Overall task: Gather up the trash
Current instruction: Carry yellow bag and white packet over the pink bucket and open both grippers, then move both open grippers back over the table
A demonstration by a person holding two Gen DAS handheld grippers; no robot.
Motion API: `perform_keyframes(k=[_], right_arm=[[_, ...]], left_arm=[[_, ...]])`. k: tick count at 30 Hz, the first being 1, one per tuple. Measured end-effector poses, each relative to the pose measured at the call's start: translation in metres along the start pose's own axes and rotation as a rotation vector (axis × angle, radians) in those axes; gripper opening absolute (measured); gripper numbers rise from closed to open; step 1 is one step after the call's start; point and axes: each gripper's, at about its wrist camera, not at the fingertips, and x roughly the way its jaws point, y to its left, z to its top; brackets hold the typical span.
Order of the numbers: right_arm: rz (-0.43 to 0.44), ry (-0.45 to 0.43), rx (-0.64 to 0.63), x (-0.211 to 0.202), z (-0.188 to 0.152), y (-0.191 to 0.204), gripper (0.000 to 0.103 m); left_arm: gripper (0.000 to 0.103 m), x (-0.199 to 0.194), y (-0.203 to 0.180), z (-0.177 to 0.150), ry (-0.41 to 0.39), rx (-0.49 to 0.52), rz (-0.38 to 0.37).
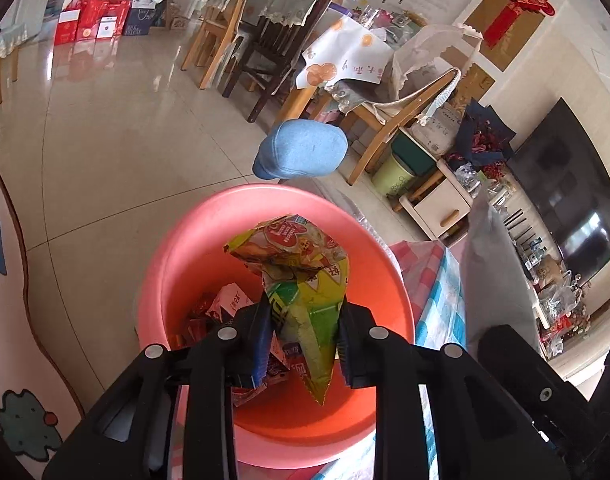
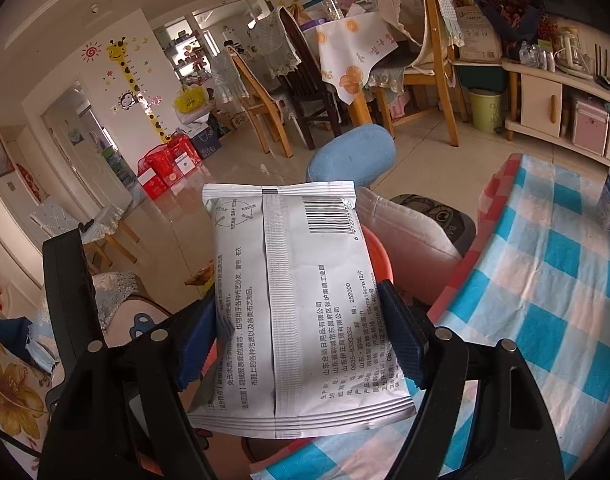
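The left tool (image 1: 305,344) is seen nearly closed, its pads clamped on a crumpled yellow-green snack wrapper (image 1: 305,280), which is held directly above the pink bin (image 1: 177,264). Other wrappers (image 1: 225,304) are noted inside the bin. The right tool (image 2: 297,340) stands roughly half open, gripped across a white wipes packet (image 2: 297,300), which is held upright near the edge of the checked worktop (image 2: 545,300).
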Motion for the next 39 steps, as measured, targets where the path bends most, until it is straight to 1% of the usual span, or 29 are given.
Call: perform_keyframes(k=[1, 2, 3, 4, 5, 6, 9, 10, 14, 17, 24, 31, 39], right_arm=[[0.007, 0.008, 0.012, 0.005, -0.002, -0.001, 0.078], [0.017, 0.011, 0.030, 0.009, -0.002, -0.003, 0.079], [0.032, 0.012, 0.051, 0.010, -0.004, -0.007, 0.079], [0.038, 0.011, 0.073, 0.011, -0.006, -0.009, 0.083], [0.039, 0.007, 0.089, 0.010, -0.007, -0.012, 0.084], [0.035, -0.001, 0.095, 0.007, -0.008, -0.013, 0.085], [0.009, -0.025, 0.096, -0.005, -0.012, -0.016, 0.086], [-0.002, -0.032, 0.093, -0.009, -0.014, -0.017, 0.087], [-0.069, -0.068, 0.057, -0.029, -0.019, -0.020, 0.091], [-0.114, -0.086, 0.030, -0.043, -0.025, -0.023, 0.092], [-0.209, -0.087, -0.010, -0.063, -0.050, -0.034, 0.093], [-0.270, -0.096, -0.012, -0.083, -0.067, -0.048, 0.093], [-0.337, -0.112, -0.026, -0.109, -0.085, -0.056, 0.093]], left_arm=[[0.031, 0.002, 0.002, 0.000, 0.010, -0.007, 0.006], [0.040, 0.003, 0.002, 0.001, 0.013, -0.012, 0.010], [0.042, 0.003, 0.002, 0.001, 0.008, -0.014, 0.026], [0.051, 0.003, 0.000, 0.001, -0.001, -0.012, 0.030], [0.066, 0.002, -0.002, 0.001, -0.013, -0.011, 0.026], [0.071, 0.001, -0.004, 0.001, -0.025, -0.008, 0.026], [0.076, 0.003, -0.010, 0.000, -0.035, 0.024, 0.034], [0.080, 0.004, -0.011, 0.000, -0.034, 0.031, 0.033], [0.083, 0.000, -0.020, -0.003, -0.053, 0.061, 0.030], [0.086, -0.003, -0.025, -0.006, -0.055, 0.081, 0.019], [0.088, -0.003, -0.043, -0.015, -0.038, 0.135, 0.003], [0.089, -0.002, -0.063, -0.028, -0.016, 0.215, -0.015], [0.089, -0.002, -0.093, -0.045, 0.001, 0.300, -0.030]])
